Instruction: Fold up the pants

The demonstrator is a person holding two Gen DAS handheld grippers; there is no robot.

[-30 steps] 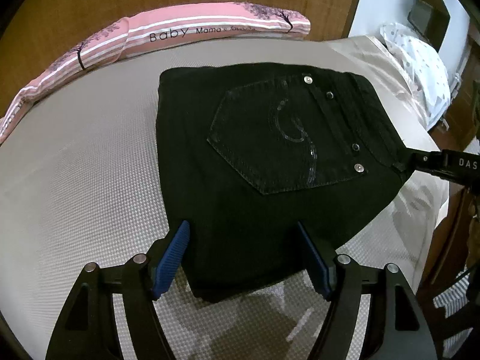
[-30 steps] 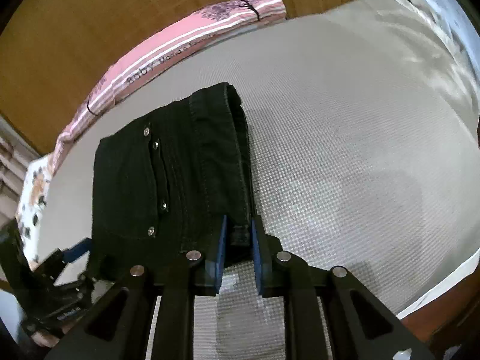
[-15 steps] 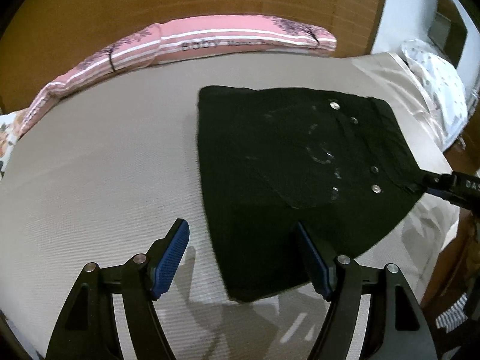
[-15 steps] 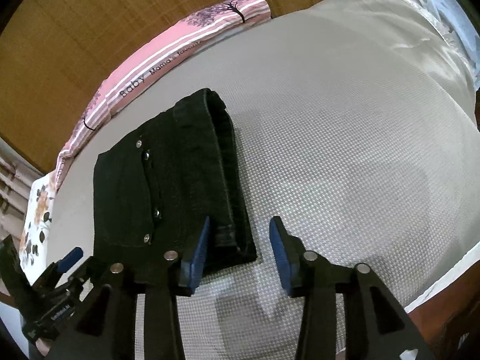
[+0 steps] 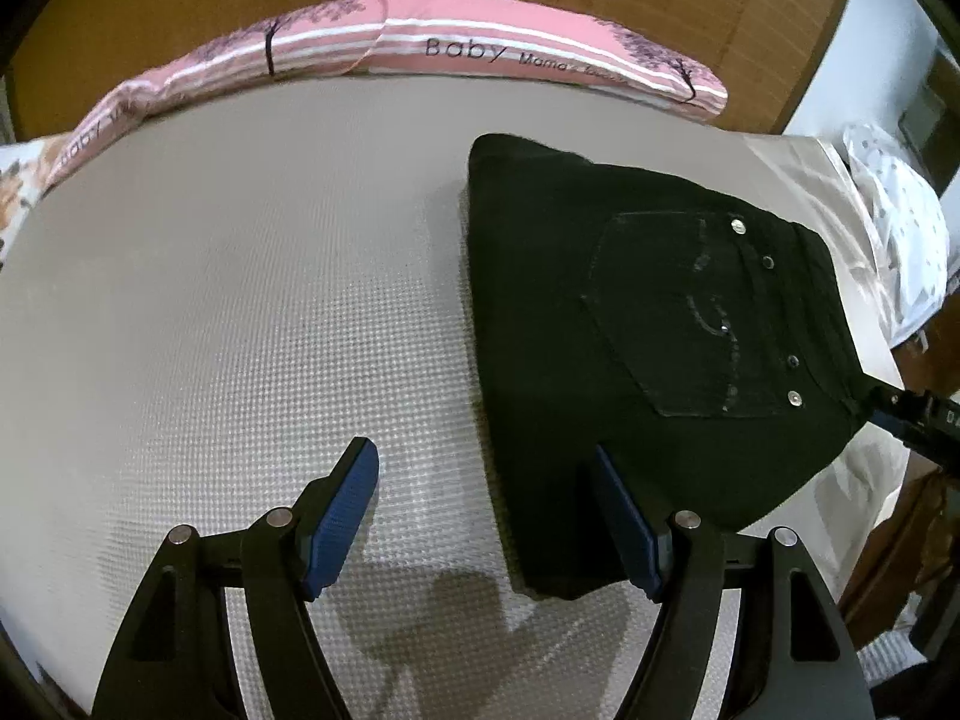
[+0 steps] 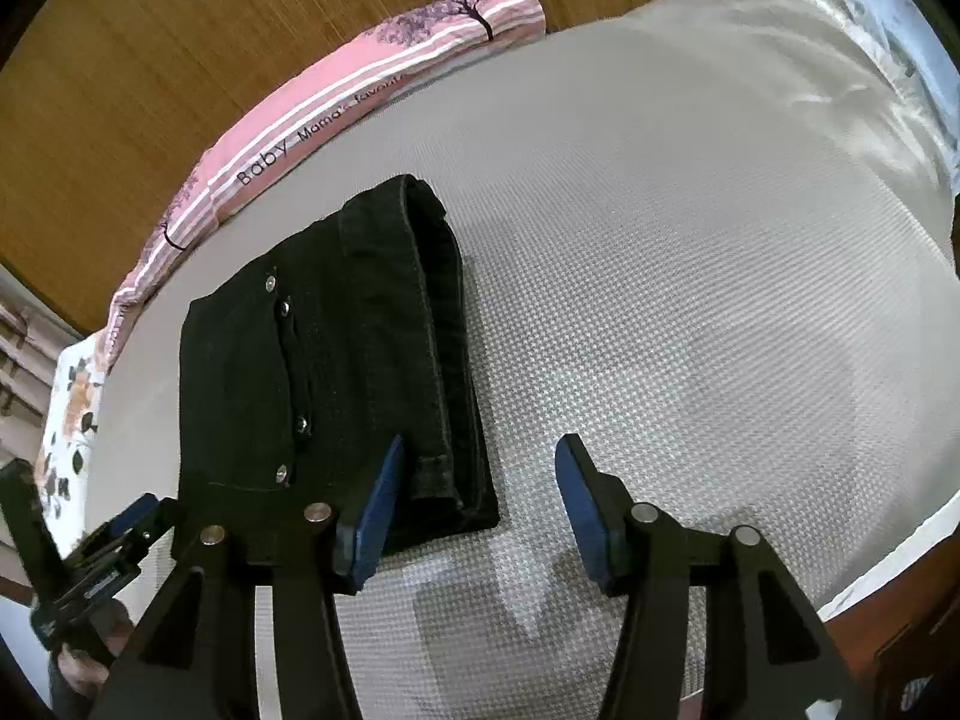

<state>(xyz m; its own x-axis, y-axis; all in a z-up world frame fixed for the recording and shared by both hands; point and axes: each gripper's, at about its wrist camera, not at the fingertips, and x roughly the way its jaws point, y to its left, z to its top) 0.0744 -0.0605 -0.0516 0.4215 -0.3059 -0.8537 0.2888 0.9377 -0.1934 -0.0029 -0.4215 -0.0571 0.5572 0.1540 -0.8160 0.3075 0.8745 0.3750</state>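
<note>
Scene: While both grippers are hovering with their blue pads spread wide, black jeans (image 5: 648,360) are lying folded into a compact stack on a grey textured mattress (image 5: 240,300).
Left gripper (image 5: 486,516): jaws are gaping wide and gripping nothing; its right pad is overlapping the near corner of the jeans, though contact is hard to judge.
Right gripper (image 6: 480,504): fingers are standing far apart and holding nothing, with the left pad just beside the stack's near corner at the waistband end.
Hidden: the lower layers of the fold are tucking out of sight beneath the studded back pocket (image 5: 690,324), and the pocket's stitched motif is too faint to read.
Surroundings: a pink striped bolster (image 5: 480,60) printed "Baby" is lining the wooden headboard (image 6: 180,60); a dotted white pillow (image 5: 900,228) is sitting at the mattress edge.
</note>
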